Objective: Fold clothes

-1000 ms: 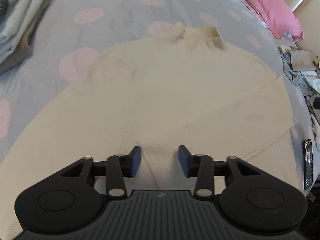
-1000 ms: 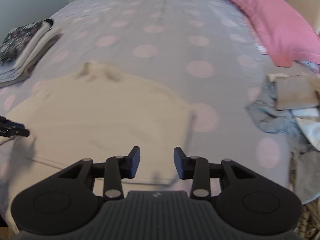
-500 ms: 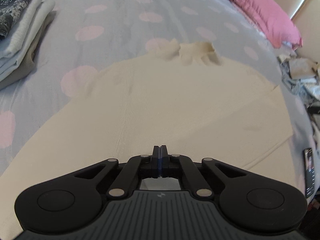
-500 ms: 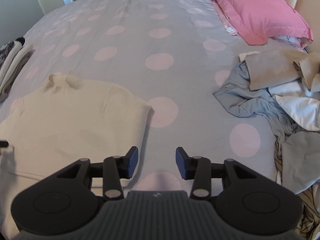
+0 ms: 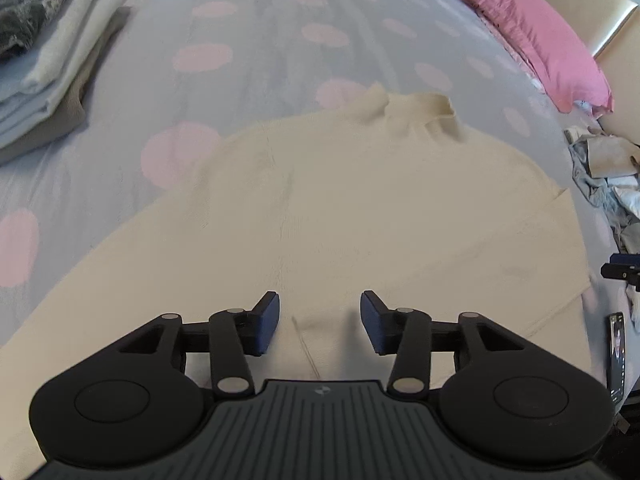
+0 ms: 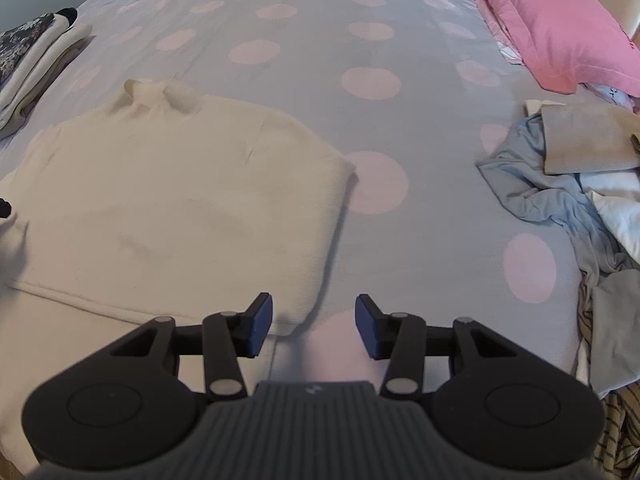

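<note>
A cream turtleneck sweater [image 5: 360,208] lies flat on the grey bedsheet with pink dots [image 5: 260,40], collar pointing away from me. My left gripper [image 5: 320,312] hovers over the sweater's lower middle; its jaws are opening, with only flat fabric below them. In the right wrist view the sweater [image 6: 172,208] fills the left side, with one sleeve folded across its body. My right gripper [image 6: 314,316] hangs over the sweater's right lower corner, also opening, gripping nothing. The right gripper's tip [image 5: 622,272] shows at the left view's right edge.
Folded clothes are stacked [image 5: 44,60] at the far left of the bed. A pink pillow [image 6: 560,20] lies at the far right. A loose heap of unfolded garments [image 6: 580,200] covers the right side. A phone [image 5: 616,352] lies near the bed's edge.
The left gripper closed fully half a second ago and now stands open again. The right gripper sank toward the sweater's right lower corner, and its jaws widened slightly.
</note>
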